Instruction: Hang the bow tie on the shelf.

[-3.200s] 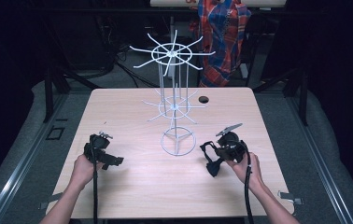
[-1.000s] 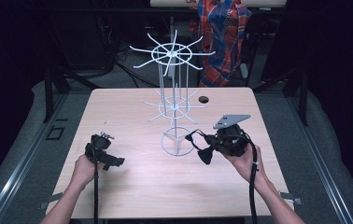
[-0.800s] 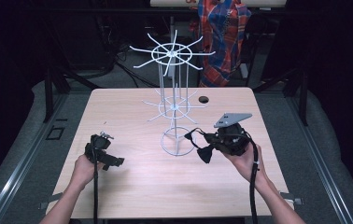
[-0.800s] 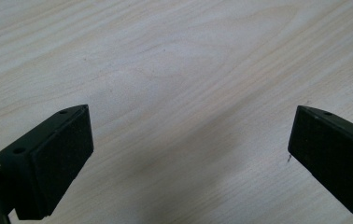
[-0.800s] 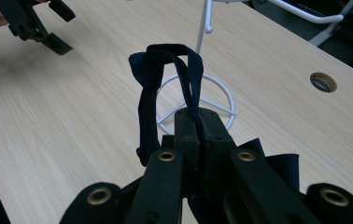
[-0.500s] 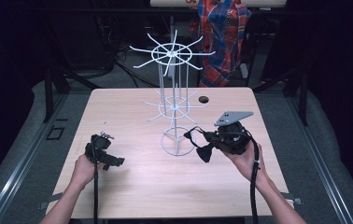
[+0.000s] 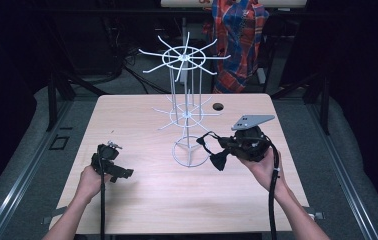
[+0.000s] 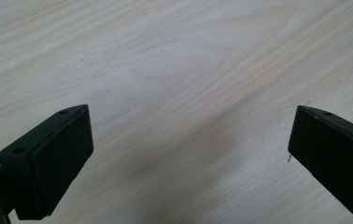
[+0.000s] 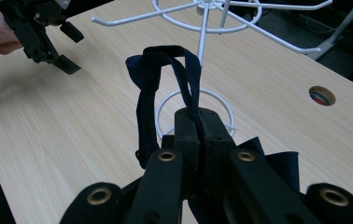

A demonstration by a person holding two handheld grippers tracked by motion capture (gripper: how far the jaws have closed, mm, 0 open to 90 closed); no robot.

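A white wire rack [image 7: 184, 112] with two tiers of hooks stands mid-table on a ring base [image 7: 191, 152]. My right gripper [image 7: 223, 146] hovers just right of that base, pointing left, shut on a navy bow tie [image 7: 218, 161]. In the right gripper view the jaws [image 9: 198, 119] pinch the tie's strap [image 9: 143, 109], whose loop arches up in front of the rack's ring base [image 9: 165, 100]. My left gripper [image 7: 121, 172] rests low at the front left. In its own view the left gripper [image 8: 191, 140] stands open over the bare table [image 8: 179, 60], holding nothing.
A round hole [image 7: 218, 106] is cut in the tabletop behind the rack, also seen as the hole [image 9: 321, 94] in the right gripper view. A person in a plaid shirt [image 7: 239, 40] stands beyond the far edge. Dark floor surrounds the table.
Since the oldest frame my right gripper has risen and swung toward the rack's base with the tie hanging from it. Over the last second it barely shifted. The left hand stayed put.
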